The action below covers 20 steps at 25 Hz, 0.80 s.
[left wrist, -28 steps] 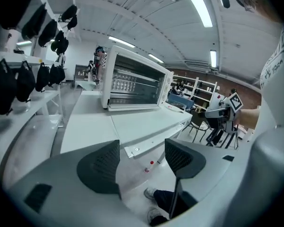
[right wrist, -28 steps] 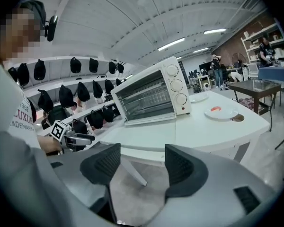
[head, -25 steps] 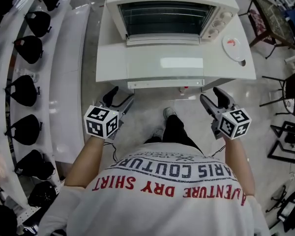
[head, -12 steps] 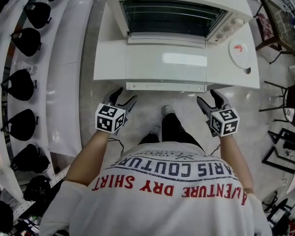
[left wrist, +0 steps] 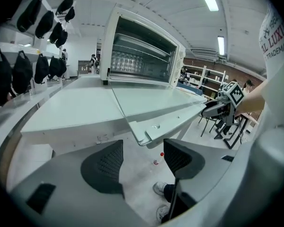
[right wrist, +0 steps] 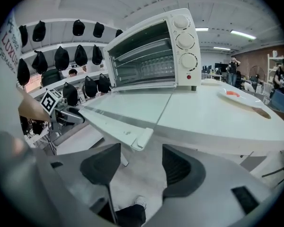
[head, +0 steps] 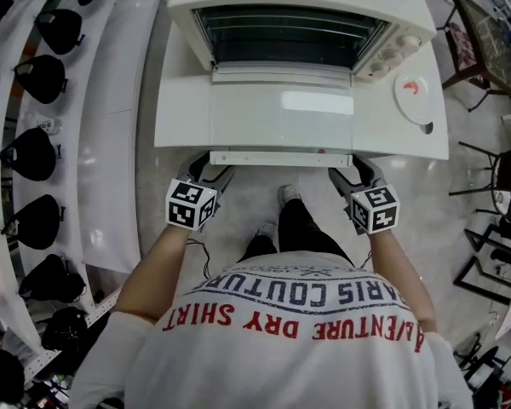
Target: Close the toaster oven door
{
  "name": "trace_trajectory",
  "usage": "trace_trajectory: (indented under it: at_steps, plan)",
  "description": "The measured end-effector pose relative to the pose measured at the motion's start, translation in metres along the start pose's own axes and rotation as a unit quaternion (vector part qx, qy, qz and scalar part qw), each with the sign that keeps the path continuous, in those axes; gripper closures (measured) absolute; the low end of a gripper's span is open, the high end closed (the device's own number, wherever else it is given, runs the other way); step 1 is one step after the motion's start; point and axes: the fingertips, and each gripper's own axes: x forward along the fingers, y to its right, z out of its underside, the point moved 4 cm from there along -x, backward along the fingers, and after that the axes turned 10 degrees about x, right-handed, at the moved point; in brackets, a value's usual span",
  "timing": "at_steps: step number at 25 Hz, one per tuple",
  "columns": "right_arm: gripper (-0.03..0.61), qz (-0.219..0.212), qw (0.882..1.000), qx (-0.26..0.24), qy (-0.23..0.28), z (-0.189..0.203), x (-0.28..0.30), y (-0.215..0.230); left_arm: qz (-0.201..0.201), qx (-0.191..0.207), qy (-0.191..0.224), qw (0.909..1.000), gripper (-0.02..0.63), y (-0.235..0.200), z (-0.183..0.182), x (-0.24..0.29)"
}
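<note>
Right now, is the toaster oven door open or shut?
Open: the toaster oven door lies folded down flat, exposing the racks inside.

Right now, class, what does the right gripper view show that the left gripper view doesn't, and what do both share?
Right gripper view only: three knobs, a plate on the table, the left gripper. Left gripper view only: a red-capped bottle on the floor, the right gripper. Both: the toaster oven, its door lying open, and open, empty fingers below the door's front edge.
</note>
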Motion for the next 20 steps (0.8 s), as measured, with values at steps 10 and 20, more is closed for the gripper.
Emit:
trace_trajectory:
  at_steps: [10, 20]
  plan:
    - [0.355, -0.010, 1.000, -0.002, 0.000, -0.006, 0.001, -0.005, -0.003, 0.004, 0.009, 0.9999, 0.408, 0.005, -0.011, 0.005]
    - [0.460, -0.033, 0.999, 0.010, 0.001, -0.004, 0.002, -0.011, 0.003, -0.013, 0.010, 0.9999, 0.448, 0.007, -0.012, 0.005]
